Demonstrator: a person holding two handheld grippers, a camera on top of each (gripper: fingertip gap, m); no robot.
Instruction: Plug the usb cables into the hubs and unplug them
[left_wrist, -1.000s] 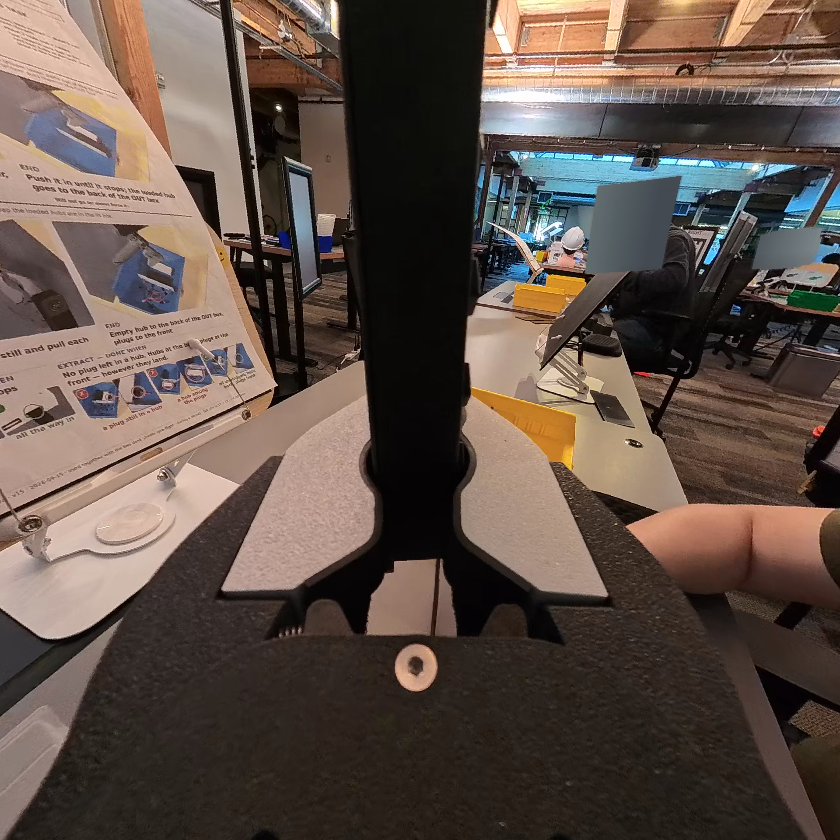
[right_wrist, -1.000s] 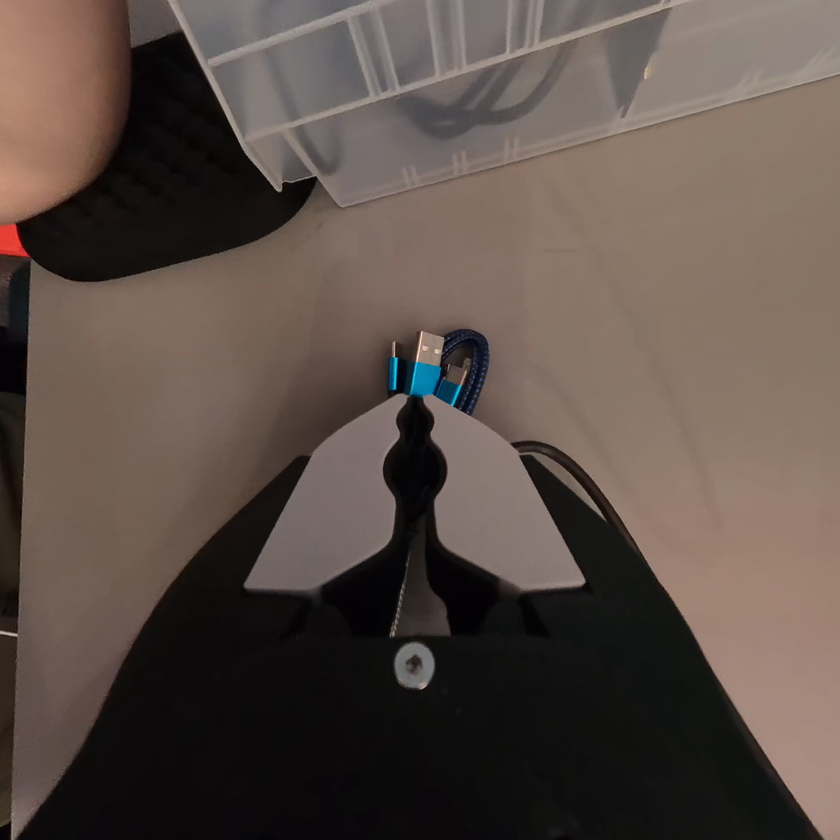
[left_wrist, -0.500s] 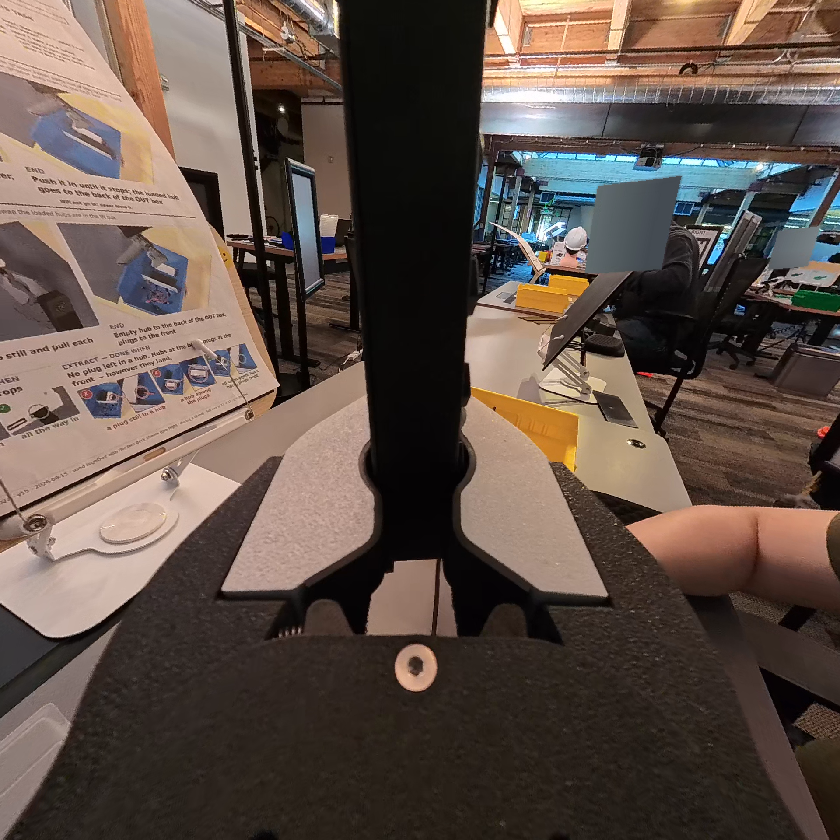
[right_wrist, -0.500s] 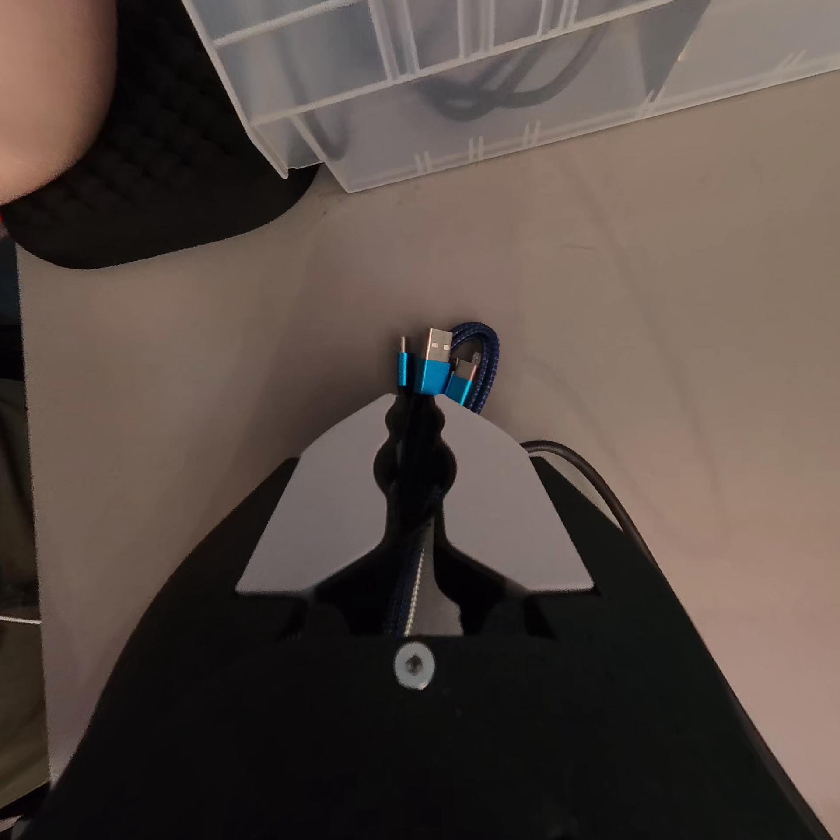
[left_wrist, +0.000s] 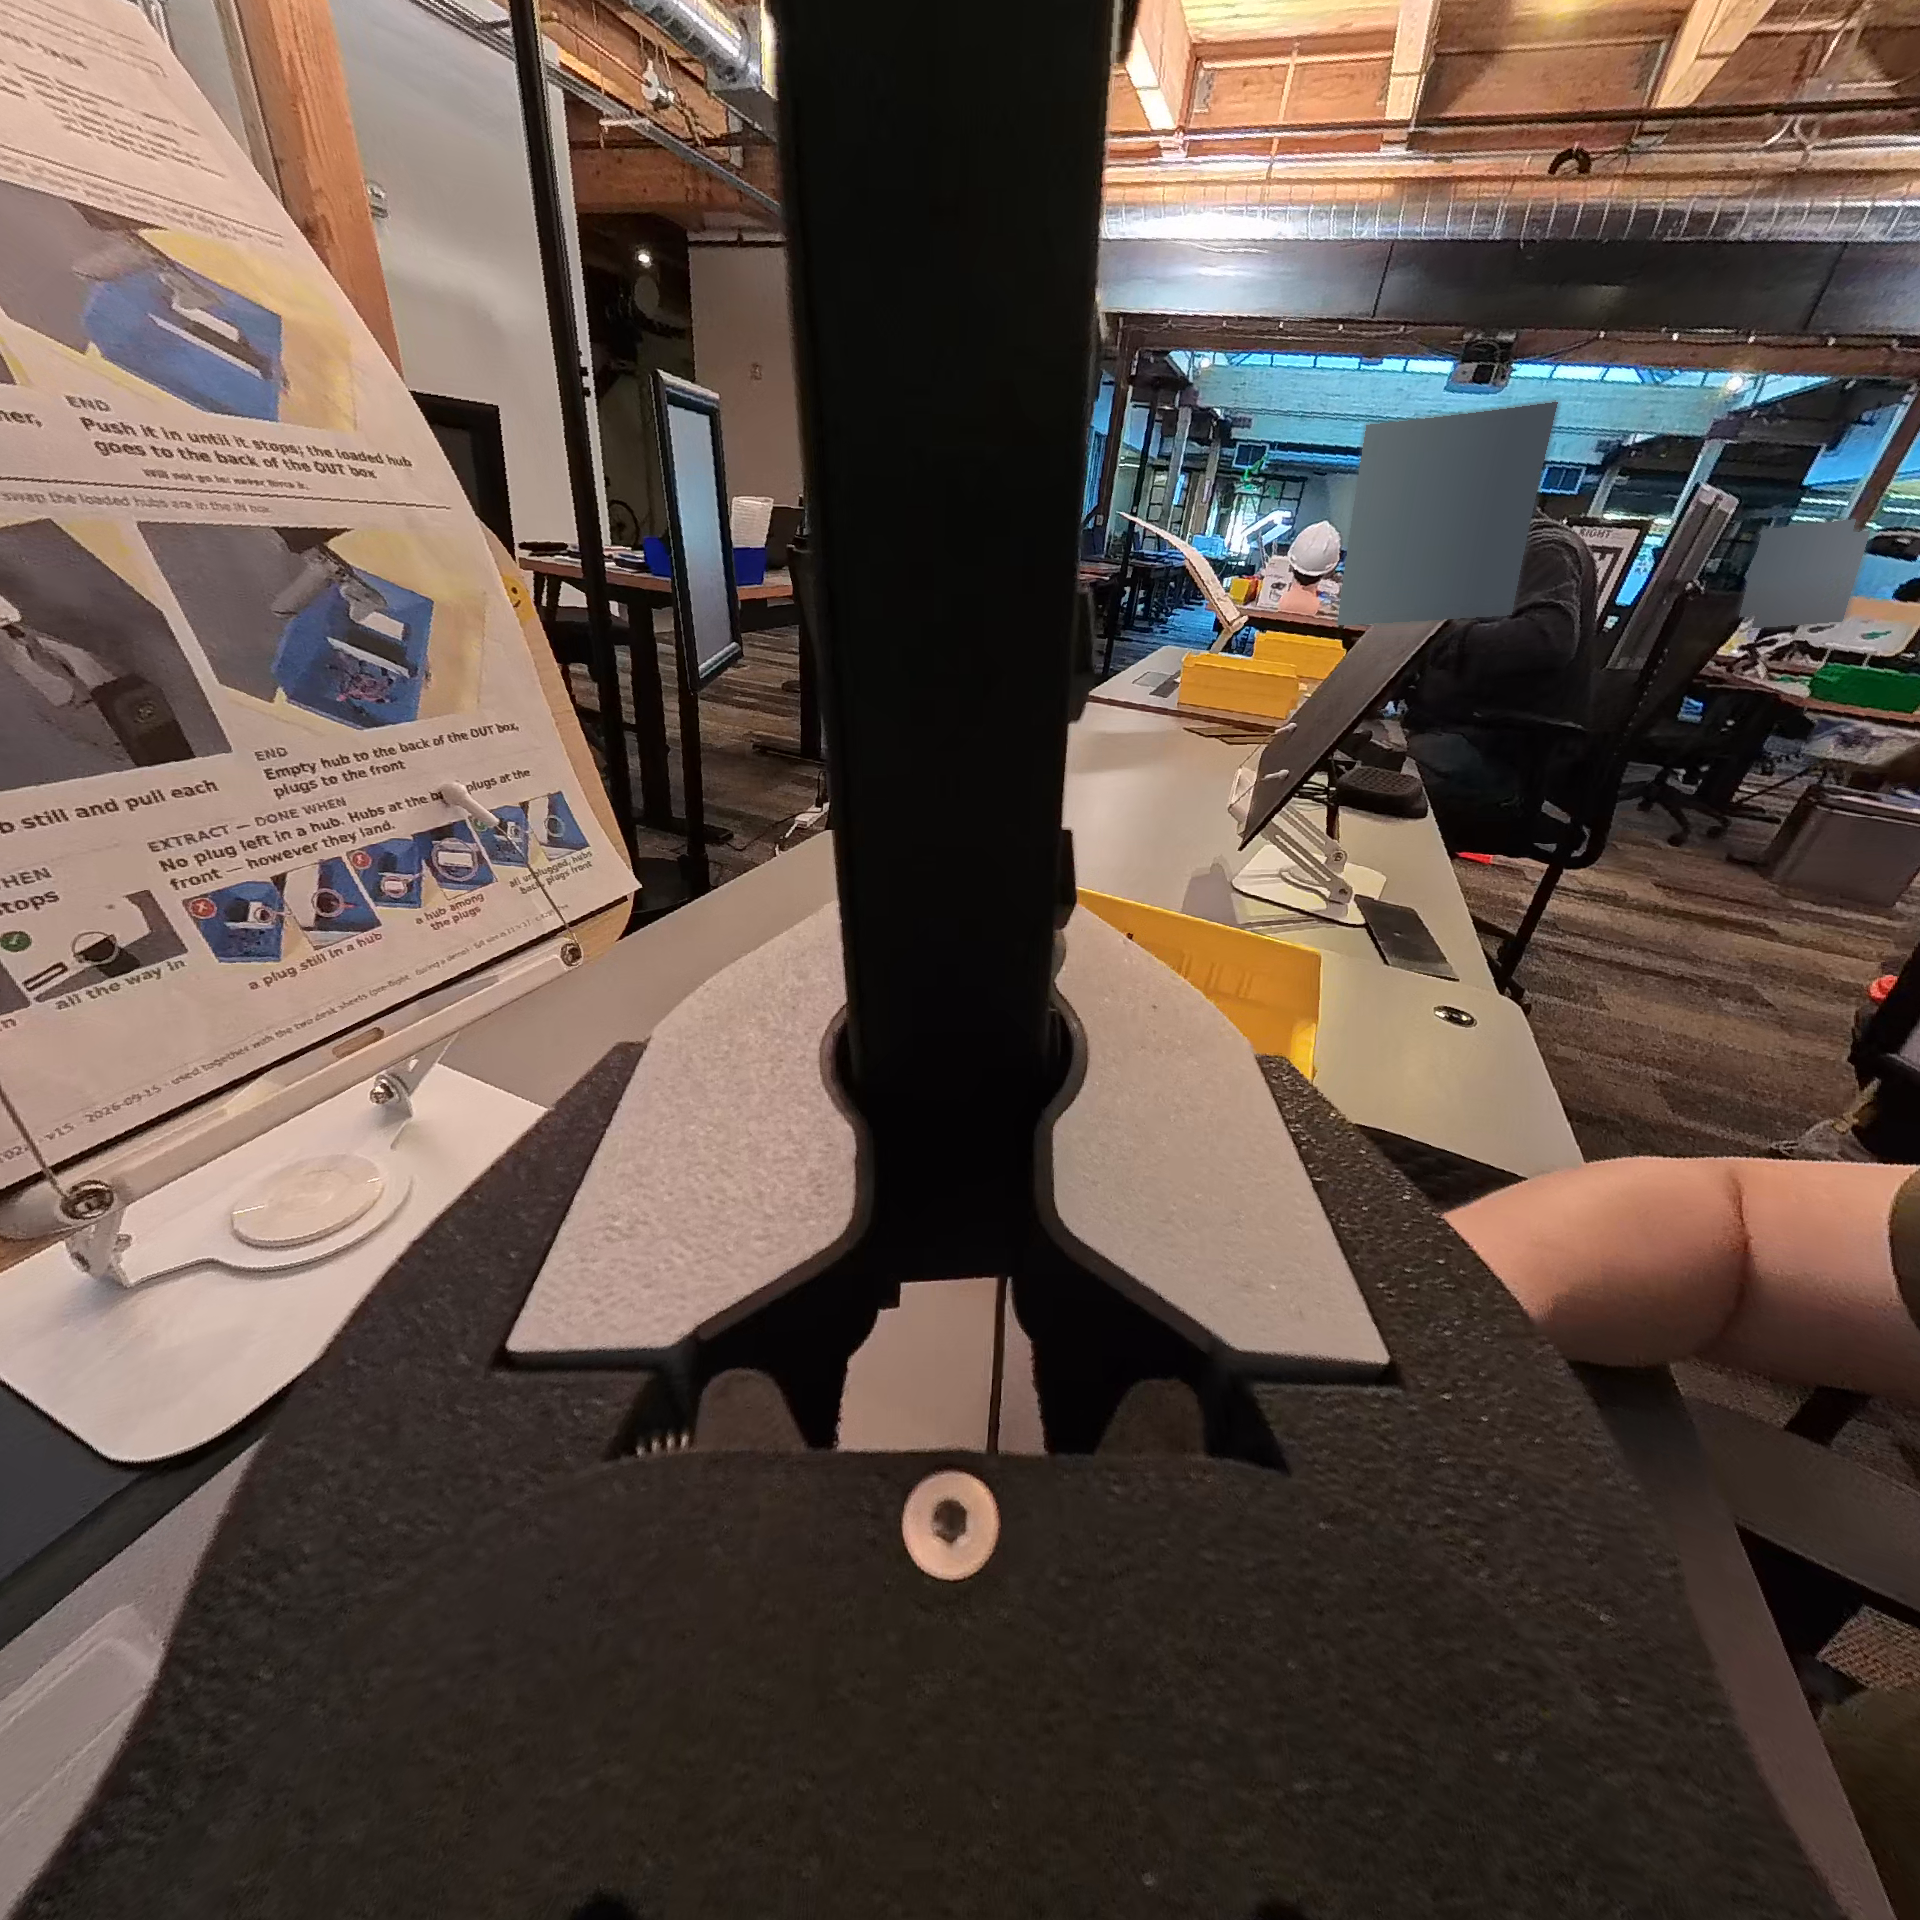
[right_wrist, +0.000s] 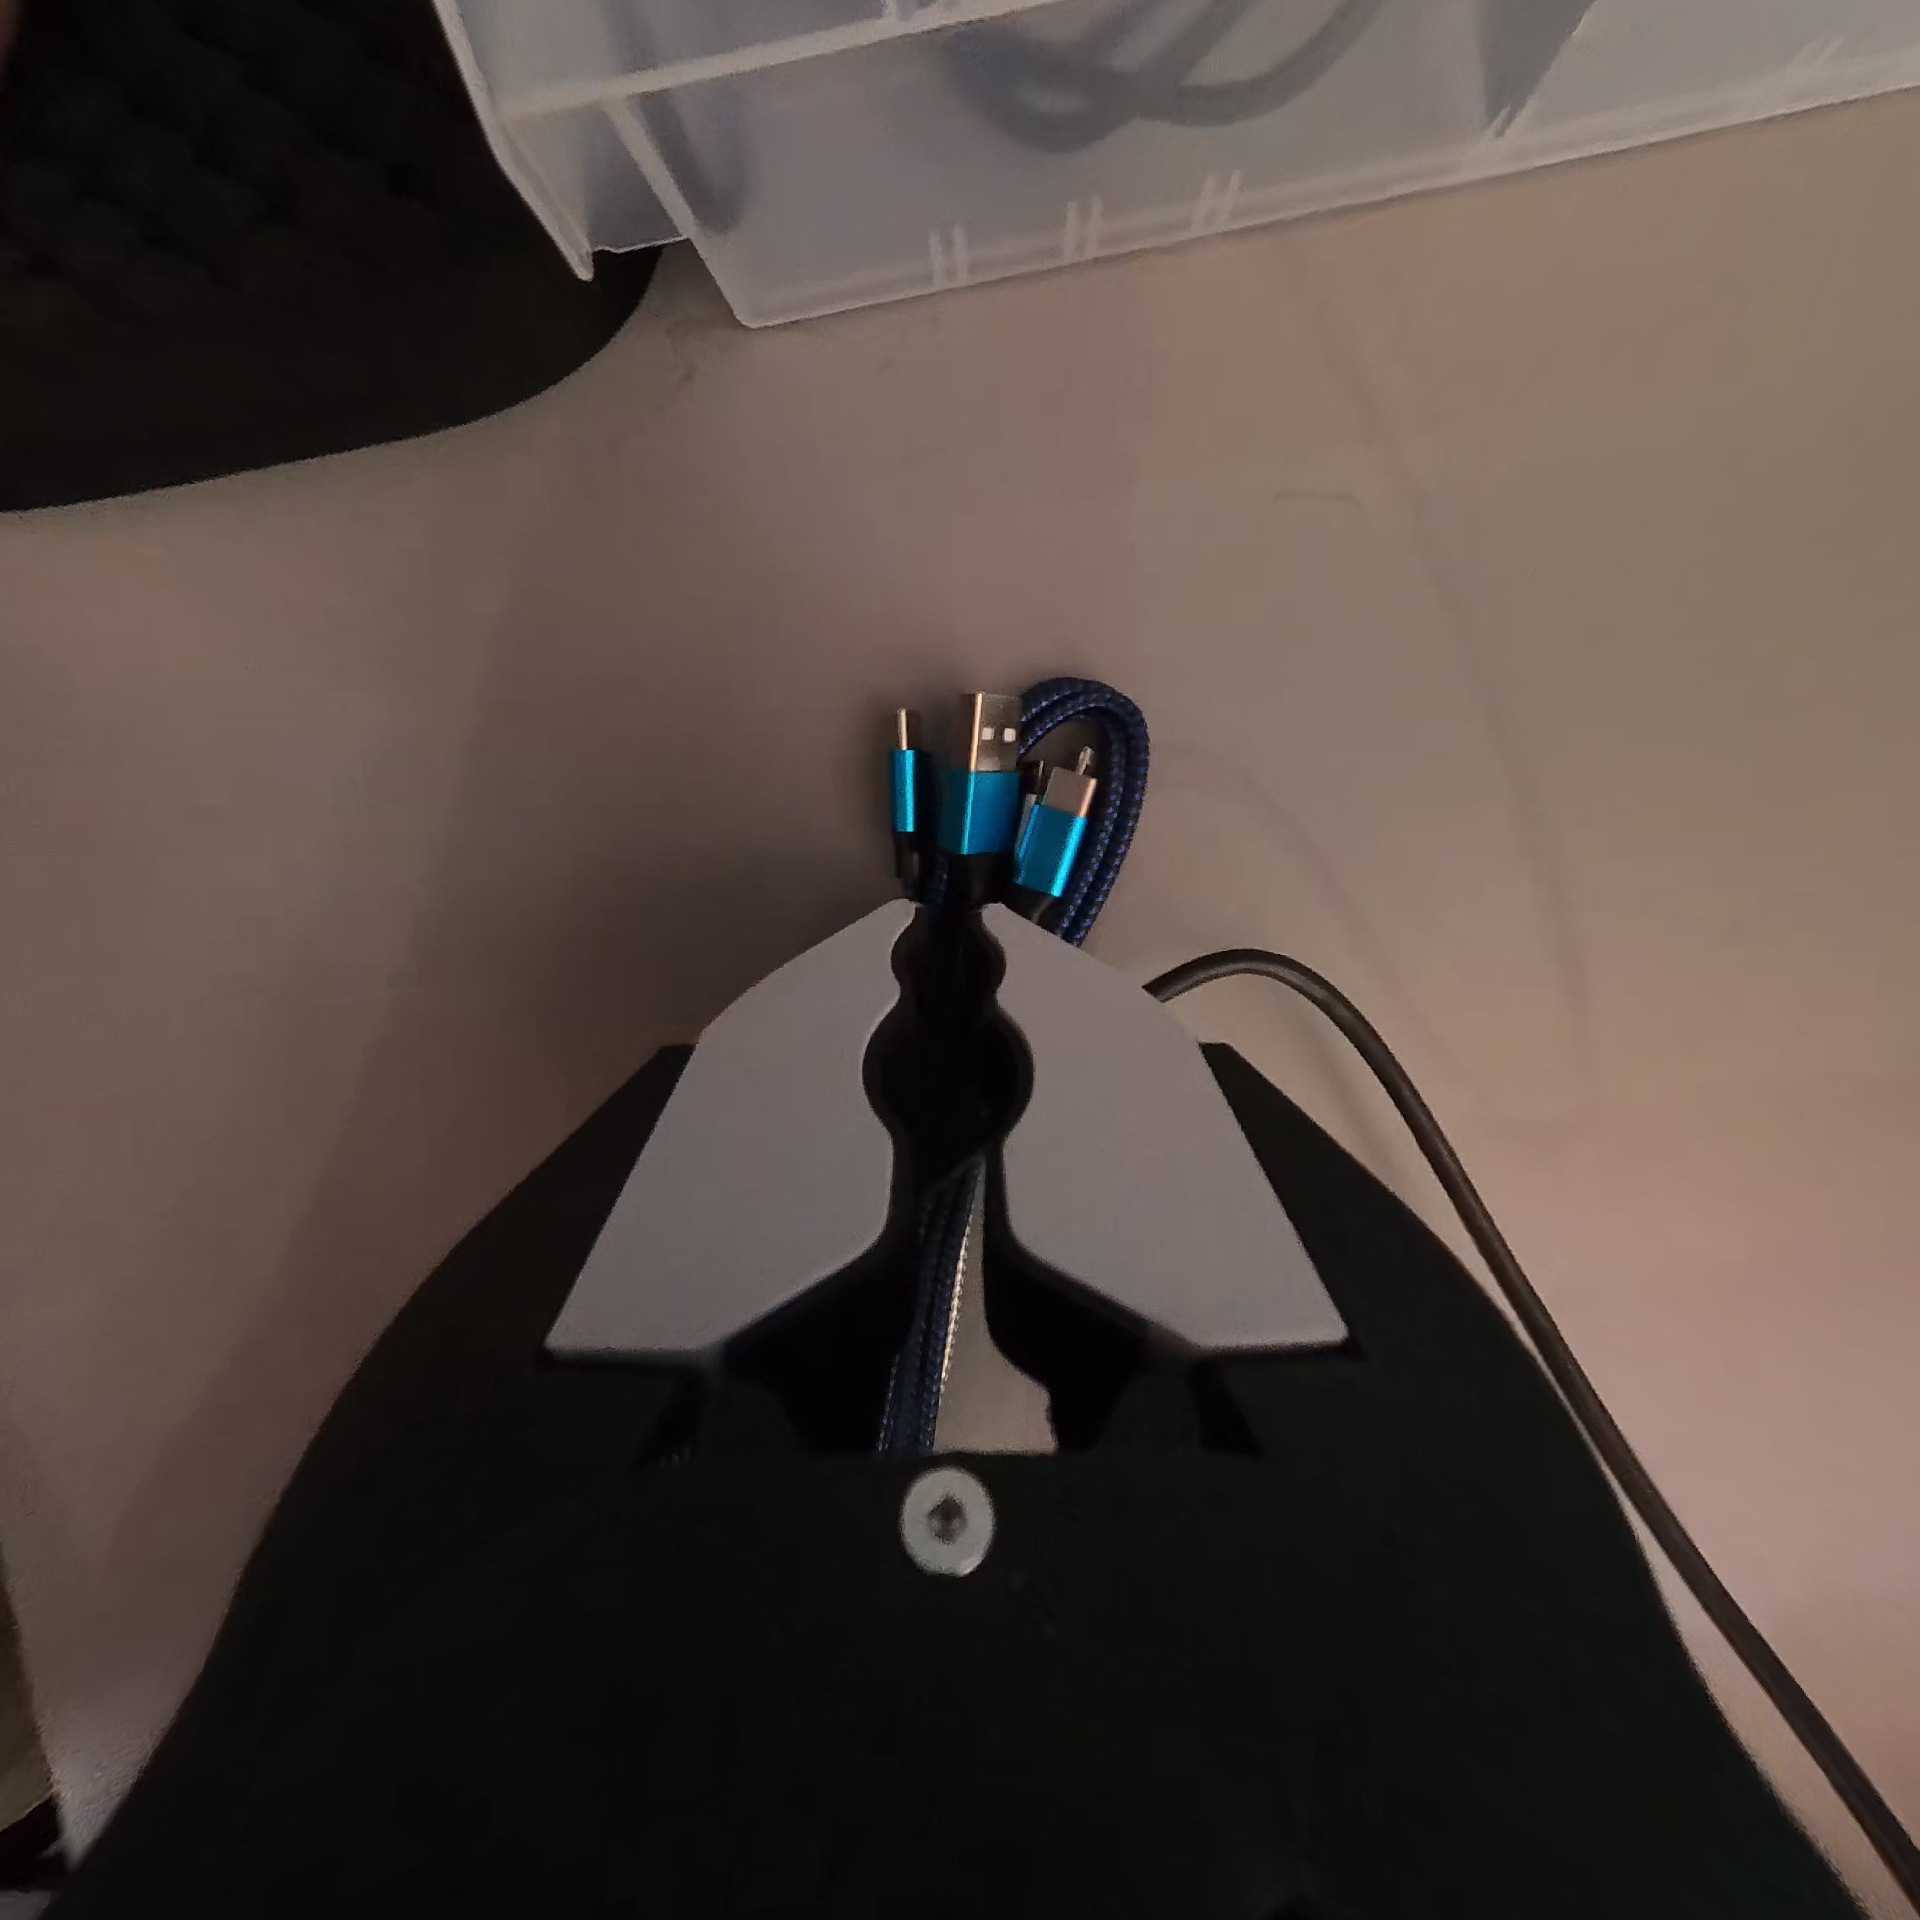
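Jaws of our right gripper (right_wrist: 951, 914) are clamped on a blue braided usb cable (right_wrist: 1101, 790), pinched just behind its plugs; the bright blue plug housings (right_wrist: 977, 805) and a loop of braid stick out past the fingertips, above the beige table (right_wrist: 1455, 623). We hold the left gripper (left_wrist: 951, 1039) clenched on a long black bar (left_wrist: 940, 520) that rises out of the top of its view (we take this for the hub, though no ports show). Beyond the right gripper's tips, well apart, a clear plastic bin (right_wrist: 1039, 229) sits on the table with dark cables inside, and a thin black cord (right_wrist: 1455, 1164) runs along the gripper's right flank. To the left gripper's left stands an instruction sheet (left_wrist: 260, 675) on a metal stand; a yellow bin (left_wrist: 1236, 977) lies just behind, and a bare forearm (left_wrist: 1662, 1257) reaches in at right.
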